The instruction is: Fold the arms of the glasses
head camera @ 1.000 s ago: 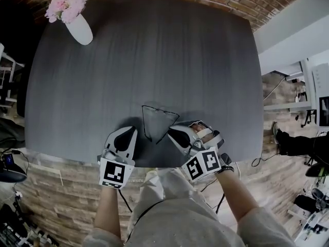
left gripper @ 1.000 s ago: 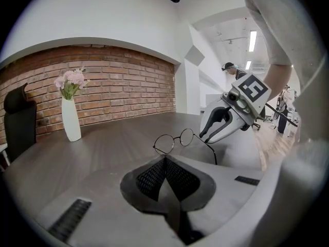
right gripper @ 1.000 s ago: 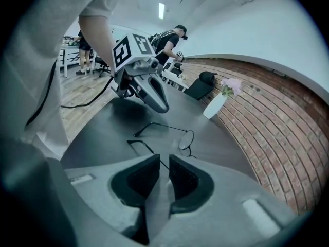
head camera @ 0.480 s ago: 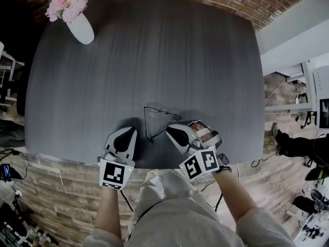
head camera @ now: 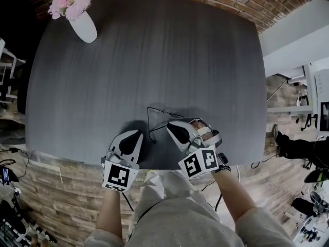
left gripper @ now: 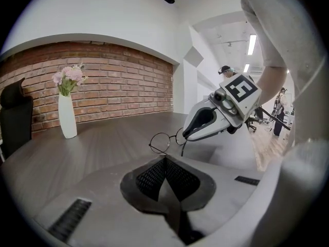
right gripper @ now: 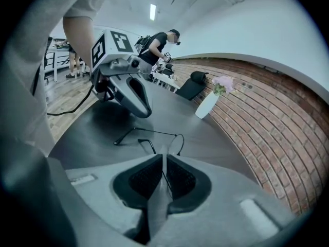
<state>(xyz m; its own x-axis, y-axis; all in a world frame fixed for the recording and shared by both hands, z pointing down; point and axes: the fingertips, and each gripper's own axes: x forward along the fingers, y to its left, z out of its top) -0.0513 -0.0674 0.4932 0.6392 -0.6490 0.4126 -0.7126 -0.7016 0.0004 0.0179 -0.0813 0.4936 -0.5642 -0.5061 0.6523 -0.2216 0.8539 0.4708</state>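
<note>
Right gripper (right gripper: 163,157) fingers pinch the wire-rim glasses (right gripper: 154,134) at their tips, one arm looks unfolded; left gripper (left gripper: 165,161) fingers pressed together, empty, just beside over the bench (head camera: 154,60); next, probably nudge that arm inward.

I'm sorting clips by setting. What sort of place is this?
Probably a shared office or lab, not a home: a large dark table stands beside a brick wall with a vase of flowers on it, and beyond it another person works under strip ceiling lights.
</note>
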